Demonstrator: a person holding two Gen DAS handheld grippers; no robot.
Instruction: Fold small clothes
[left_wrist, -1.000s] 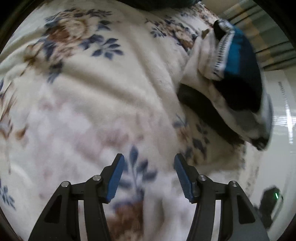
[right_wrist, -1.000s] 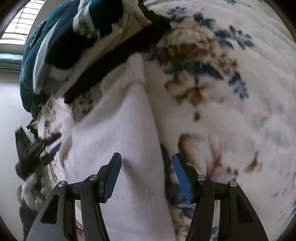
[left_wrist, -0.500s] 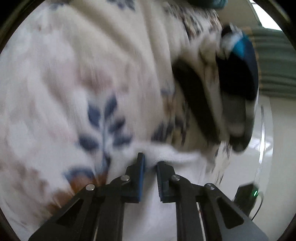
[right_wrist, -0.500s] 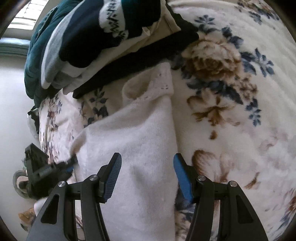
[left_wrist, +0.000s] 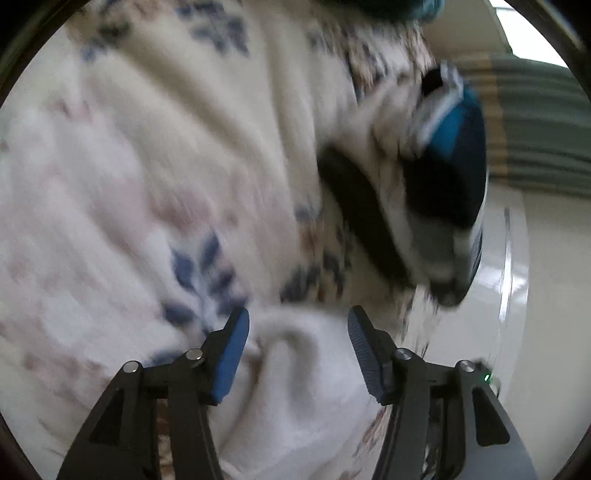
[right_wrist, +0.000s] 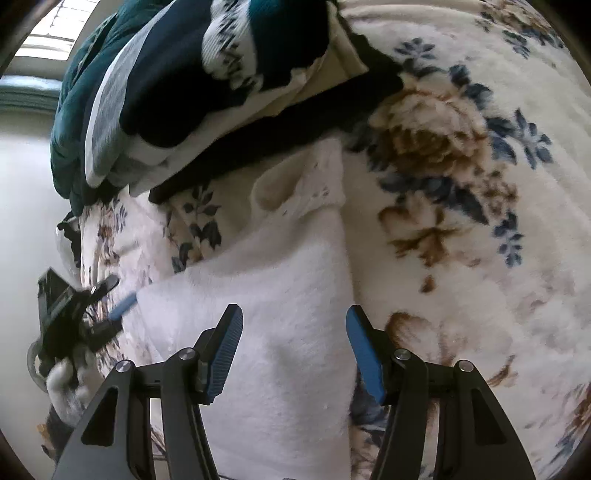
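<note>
A small white fleecy garment (right_wrist: 280, 314) lies partly folded on the floral blanket (right_wrist: 461, 229), its lace-edged end (right_wrist: 314, 184) pointing at the clothes pile. My right gripper (right_wrist: 293, 345) is open just above the garment's near part. My left gripper (left_wrist: 297, 345) is open with a rumpled fold of the white garment (left_wrist: 295, 387) between its jaws, not clamped. It also shows in the right wrist view (right_wrist: 122, 306) at the garment's left edge.
A pile of folded clothes (right_wrist: 207, 85), navy, grey, teal and cream over a black piece, lies on the blanket beyond the garment; it also shows in the left wrist view (left_wrist: 439, 177). The bed edge and pale floor (left_wrist: 546, 295) are to the side.
My left gripper, shut on the white garment's edge half a second ago, has opened and let it go. The garment's left side now lies folded inward. My right gripper stayed open and rose slightly.
</note>
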